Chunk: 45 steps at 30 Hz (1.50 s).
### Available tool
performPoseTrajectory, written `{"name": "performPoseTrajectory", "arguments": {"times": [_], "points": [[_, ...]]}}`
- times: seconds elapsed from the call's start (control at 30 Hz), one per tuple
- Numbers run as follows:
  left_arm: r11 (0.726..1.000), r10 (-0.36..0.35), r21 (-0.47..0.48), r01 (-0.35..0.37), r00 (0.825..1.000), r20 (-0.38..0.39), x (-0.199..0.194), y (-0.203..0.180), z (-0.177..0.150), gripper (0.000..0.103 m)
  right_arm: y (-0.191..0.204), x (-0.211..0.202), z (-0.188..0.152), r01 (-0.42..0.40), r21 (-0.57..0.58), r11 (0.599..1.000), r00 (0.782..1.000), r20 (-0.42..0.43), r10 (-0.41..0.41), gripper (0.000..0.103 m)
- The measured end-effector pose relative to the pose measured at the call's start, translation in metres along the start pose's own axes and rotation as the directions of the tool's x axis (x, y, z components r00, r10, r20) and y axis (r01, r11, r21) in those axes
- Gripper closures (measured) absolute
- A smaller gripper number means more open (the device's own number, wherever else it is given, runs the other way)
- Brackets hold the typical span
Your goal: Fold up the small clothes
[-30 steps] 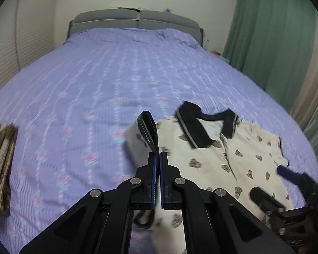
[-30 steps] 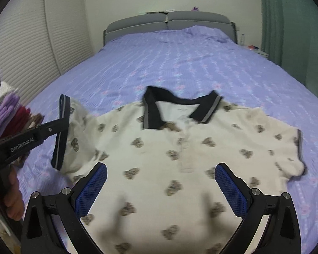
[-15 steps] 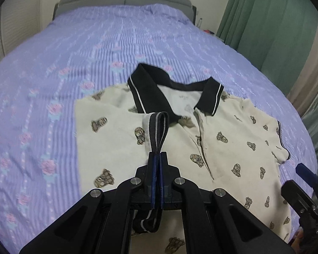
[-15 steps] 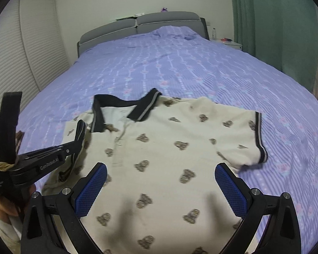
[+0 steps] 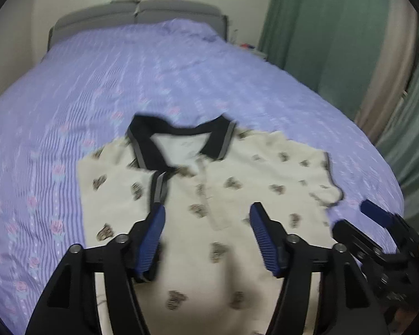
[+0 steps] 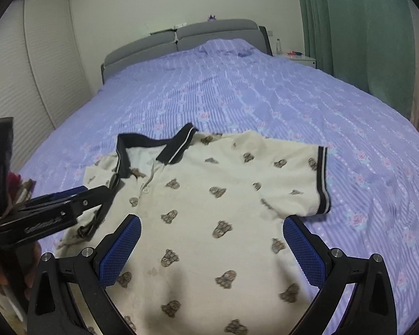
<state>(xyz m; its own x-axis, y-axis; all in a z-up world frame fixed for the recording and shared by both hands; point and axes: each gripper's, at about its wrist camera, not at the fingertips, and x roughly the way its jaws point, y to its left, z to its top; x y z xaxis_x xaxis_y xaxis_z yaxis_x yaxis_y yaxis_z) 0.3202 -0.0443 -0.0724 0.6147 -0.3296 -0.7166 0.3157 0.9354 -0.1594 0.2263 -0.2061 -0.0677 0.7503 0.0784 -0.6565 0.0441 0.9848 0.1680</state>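
Cream polo shirt (image 6: 215,212) lies front-up on the near end of a purple bedspread (image 6: 265,103), its left sleeve (image 5: 159,192) folded inward. The left gripper (image 5: 206,223) has just been opening, nothing between its jaws; the right gripper (image 6: 209,240) hangs spread and empty near the flat right sleeve (image 6: 318,178), likely next.

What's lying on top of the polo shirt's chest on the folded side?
The sleeve, with its dark striped cuff, lies folded across the polo shirt just below the collar. The left gripper stands open above it. The fabric beneath the sleeve is hidden.

Cream bear-print polo shirt (image 6: 209,209), lilac bedspread (image 6: 237,97)
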Motion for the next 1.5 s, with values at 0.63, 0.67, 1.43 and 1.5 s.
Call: {"name": "performPoseTrajectory", "arguments": {"times": [0.63,0.67,1.43,1.5], "points": [[0.984,0.072,0.164,-0.074,0.997,0.022,0.052,-0.111,0.036,0.021,-0.128,0.029,0.036,-0.05,0.127,0.991,0.997,0.069,0.041,0.031],[0.983,0.069,0.172,-0.072,0.997,0.02,0.055,-0.115,0.037,0.021,-0.132,0.036,0.036,-0.06,0.146,0.988,0.997,0.053,0.052,0.036],[0.989,0.058,0.139,-0.054,0.998,-0.021,0.072,-0.119,0.034,0.021,-0.177,0.126,0.029,-0.087,0.333,0.939,0.993,-0.05,0.11,0.078],[0.99,0.063,0.128,-0.06,0.998,-0.019,0.068,-0.114,0.034,0.021,-0.177,0.125,0.029,-0.107,0.338,0.935,0.99,-0.047,0.131,0.087]]}}
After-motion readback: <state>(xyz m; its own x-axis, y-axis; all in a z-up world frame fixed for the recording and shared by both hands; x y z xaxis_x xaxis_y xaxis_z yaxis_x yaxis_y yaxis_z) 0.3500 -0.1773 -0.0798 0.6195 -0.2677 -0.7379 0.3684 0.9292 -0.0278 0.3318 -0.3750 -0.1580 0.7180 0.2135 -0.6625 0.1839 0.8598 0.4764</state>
